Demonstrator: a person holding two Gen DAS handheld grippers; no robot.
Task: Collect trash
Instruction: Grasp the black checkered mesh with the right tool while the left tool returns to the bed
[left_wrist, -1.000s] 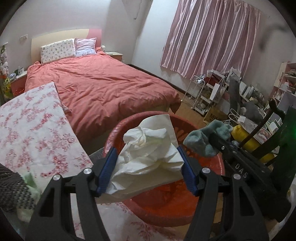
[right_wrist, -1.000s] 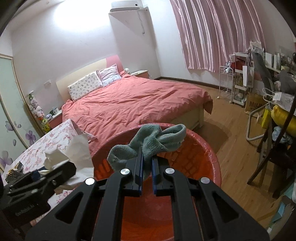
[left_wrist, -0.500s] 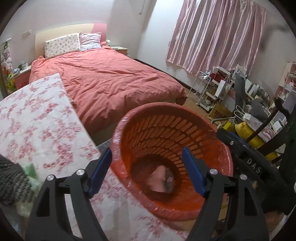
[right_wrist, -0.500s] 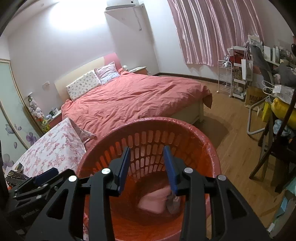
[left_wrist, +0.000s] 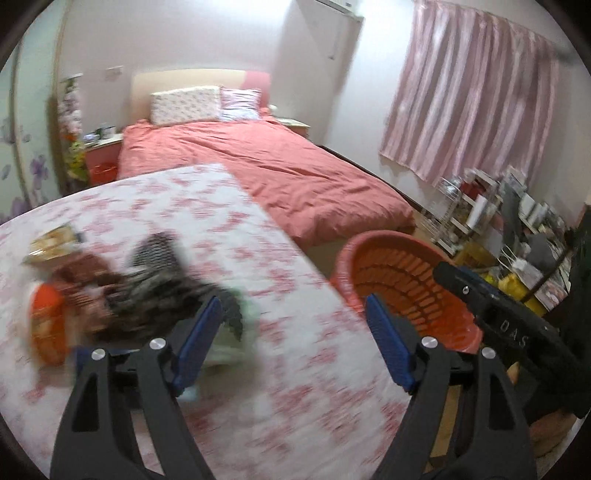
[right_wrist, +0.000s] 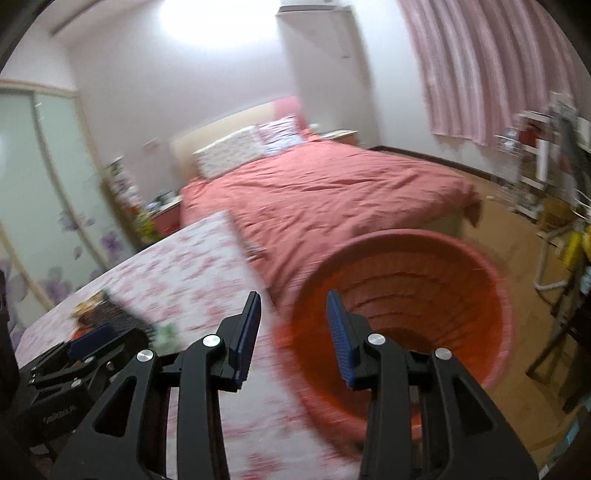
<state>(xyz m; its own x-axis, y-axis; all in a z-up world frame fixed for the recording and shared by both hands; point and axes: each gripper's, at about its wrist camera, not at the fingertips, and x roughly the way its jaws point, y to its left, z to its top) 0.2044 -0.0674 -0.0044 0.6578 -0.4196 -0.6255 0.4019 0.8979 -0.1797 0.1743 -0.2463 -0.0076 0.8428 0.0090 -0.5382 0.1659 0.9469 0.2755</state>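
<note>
Over the floral table (left_wrist: 229, 221): both tongs spread wide, holding nothing.
Blurred trash pile (left_wrist: 122, 288) lies ahead-left of left tongs (left_wrist: 291, 343), the nearer; right tongs (right_wrist: 293, 332) straddle the red basket (right_wrist: 491, 269) rim. Only the left view shows the pile clearly.

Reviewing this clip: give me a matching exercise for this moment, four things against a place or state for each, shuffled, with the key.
Things:
1. left gripper
2. red basket
3. dark patterned item
4. bed

Places or states:
A. on the floor beside the flowered table
B. covered by a red-pink quilt, two pillows at the head
C. open and empty, over the table
D. lying on the table among blurred litter

Pairs: 1-C, 2-A, 3-D, 4-B
</note>
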